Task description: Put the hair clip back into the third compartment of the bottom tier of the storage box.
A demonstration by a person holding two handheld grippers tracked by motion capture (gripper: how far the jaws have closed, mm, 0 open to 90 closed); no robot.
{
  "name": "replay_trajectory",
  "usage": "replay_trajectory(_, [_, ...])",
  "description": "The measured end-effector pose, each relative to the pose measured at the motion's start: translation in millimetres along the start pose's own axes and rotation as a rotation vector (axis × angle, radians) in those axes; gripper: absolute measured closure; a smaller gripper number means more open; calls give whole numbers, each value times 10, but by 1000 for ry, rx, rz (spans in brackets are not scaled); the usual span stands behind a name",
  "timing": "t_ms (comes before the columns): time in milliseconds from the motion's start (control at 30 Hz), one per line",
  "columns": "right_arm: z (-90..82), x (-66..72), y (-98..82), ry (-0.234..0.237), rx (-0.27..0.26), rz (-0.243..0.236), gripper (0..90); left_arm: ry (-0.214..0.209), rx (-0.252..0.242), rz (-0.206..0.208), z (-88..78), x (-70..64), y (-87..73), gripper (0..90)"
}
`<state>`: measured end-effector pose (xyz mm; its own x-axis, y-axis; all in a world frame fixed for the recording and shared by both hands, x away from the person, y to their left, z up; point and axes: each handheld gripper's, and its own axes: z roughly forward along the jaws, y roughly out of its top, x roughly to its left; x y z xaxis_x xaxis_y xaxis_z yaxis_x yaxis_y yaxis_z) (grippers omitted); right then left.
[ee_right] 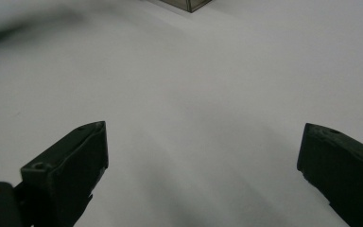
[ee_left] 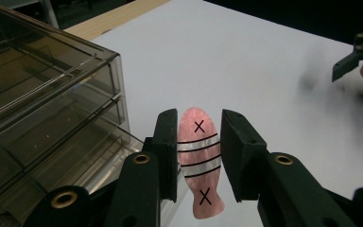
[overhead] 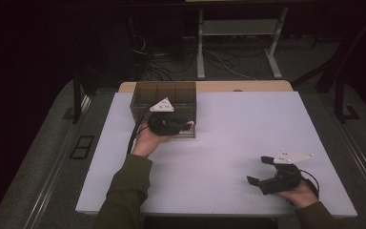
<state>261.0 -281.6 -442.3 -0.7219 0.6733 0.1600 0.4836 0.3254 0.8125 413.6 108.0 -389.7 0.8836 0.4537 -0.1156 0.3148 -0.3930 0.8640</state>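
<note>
A pink fish-shaped piece (ee_left: 199,165) with black stripes and two X marks sits between the jaws of my left gripper (ee_left: 199,118), which is shut on it. In the high view my left gripper (overhead: 183,126) hovers at the front right corner of a smoky clear drawer box (overhead: 164,98), with the pink fish piece (overhead: 190,123) poking out at its tip. That drawer box (ee_left: 42,109) fills the left side of the left gripper view. My right gripper (overhead: 259,170) rests near the table's front right, open wide with nothing between its jaws (ee_right: 203,135).
The white table top (overhead: 238,129) stretches bare between the two grippers. A corner of the drawer box (ee_right: 194,4) shows at the top of the right gripper view. A wooden strip (overhead: 248,86) runs along the table's far edge, with a desk frame and cables on the floor behind.
</note>
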Motion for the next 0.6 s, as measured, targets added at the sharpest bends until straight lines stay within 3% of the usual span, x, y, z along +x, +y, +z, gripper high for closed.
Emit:
replay_trajectory(233, [-3,1,-3,3,-3,-2,21,21,-21,-34,29,143,-75,670])
replay_trajectory(600, [-3,3,-2,1,-2,-3,21,60,15,-59,164,242,-176,670])
